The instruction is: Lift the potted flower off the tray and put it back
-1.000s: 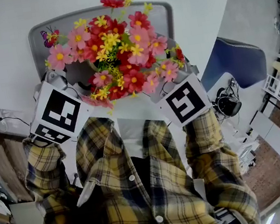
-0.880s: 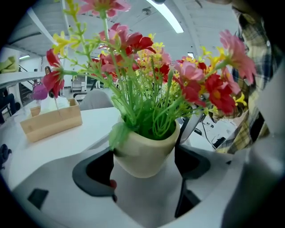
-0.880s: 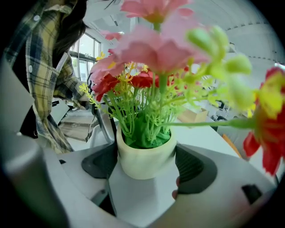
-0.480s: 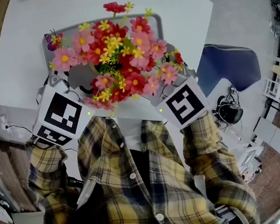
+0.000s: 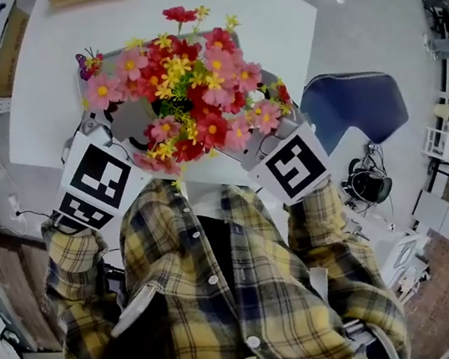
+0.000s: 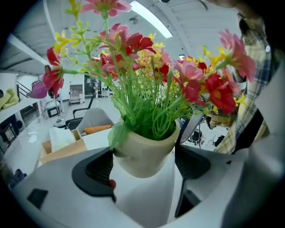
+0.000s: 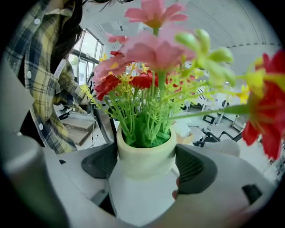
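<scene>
In the left gripper view, the left gripper (image 6: 143, 164) had its jaws closed part-way against the cream pot of the potted flower (image 6: 143, 151), which tilted slightly. In the right gripper view, the right gripper (image 7: 147, 164) pinched the same pot from the opposite side. In the head view, the blooms hung above the grey tray (image 5: 123, 113) near the table's (image 5: 42, 93) near edge. The lift looked done, while setting the pot back remained.

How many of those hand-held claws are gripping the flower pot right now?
2. The left gripper clamps the pot from the person's left side, and the right gripper clamps it from the right. No other claw shows in any view.
</scene>
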`<state>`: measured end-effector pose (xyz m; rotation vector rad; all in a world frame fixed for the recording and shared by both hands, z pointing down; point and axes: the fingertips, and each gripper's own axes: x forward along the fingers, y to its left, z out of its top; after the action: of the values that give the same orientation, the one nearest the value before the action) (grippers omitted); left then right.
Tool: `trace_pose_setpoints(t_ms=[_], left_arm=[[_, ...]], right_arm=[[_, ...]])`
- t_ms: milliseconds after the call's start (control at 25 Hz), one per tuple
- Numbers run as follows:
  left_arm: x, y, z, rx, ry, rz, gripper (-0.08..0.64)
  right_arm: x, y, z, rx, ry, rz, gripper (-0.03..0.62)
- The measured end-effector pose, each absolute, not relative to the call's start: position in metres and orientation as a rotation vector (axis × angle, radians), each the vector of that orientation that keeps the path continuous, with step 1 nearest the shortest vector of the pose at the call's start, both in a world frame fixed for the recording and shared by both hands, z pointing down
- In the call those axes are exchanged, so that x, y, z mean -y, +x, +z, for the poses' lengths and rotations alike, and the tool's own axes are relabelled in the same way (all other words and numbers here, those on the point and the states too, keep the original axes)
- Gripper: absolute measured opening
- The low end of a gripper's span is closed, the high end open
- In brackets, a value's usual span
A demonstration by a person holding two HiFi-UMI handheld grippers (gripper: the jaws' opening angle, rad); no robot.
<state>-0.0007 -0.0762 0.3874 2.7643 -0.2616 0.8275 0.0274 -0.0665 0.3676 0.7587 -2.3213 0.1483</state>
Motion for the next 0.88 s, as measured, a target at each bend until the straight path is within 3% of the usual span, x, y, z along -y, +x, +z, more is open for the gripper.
trace_pose_setpoints(t_ms=[880], left_arm=[[0.0799, 0.0026, 0.3860, 0.288, 2.787, 0.800, 0.429]], right_arm=[[0.0705, 0.0295, 0.3649, 2.352, 0.780, 0.087, 0.379]])
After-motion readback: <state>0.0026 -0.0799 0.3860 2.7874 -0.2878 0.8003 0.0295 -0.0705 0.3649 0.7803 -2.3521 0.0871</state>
